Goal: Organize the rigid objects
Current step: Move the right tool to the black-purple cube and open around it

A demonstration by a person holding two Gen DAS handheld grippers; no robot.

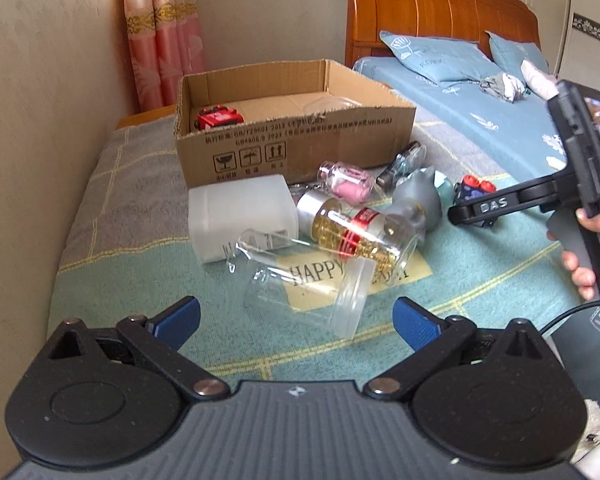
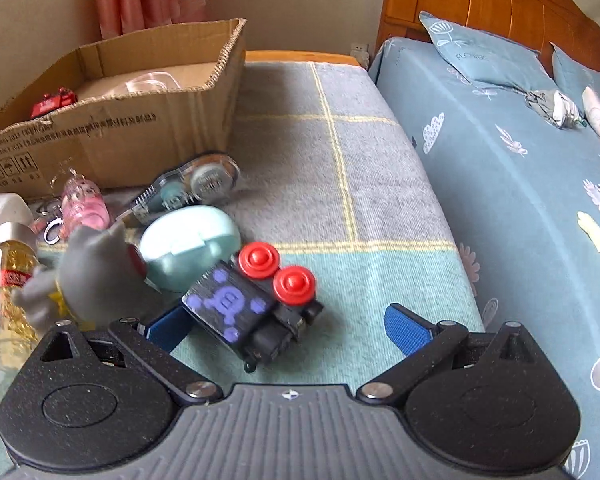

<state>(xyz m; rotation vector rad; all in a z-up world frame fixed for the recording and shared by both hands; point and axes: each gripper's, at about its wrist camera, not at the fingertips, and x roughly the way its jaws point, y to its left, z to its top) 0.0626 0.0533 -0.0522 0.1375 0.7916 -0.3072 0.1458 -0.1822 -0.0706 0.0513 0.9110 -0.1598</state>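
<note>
A: The black toy (image 2: 256, 308), lying on the blanket (image 2: 340, 184) between the right gripper (image 2: 288, 328)'s wide jaws, is easily knocked aside.

B: The clear jar (image 1: 300, 280) is rolled if clipped by the wide-open left gripper (image 1: 296, 316).

A home bedroom: a wooden headboard (image 1: 440, 4), blue pillows (image 1: 432, 56) on the bed, and pink curtains (image 1: 160, 32).

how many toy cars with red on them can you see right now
2. A red toy truck lies inside the cardboard box, at its left end. A black toy car with red wheels lies on the blanket between the right tongs. Others may be hidden.
</note>
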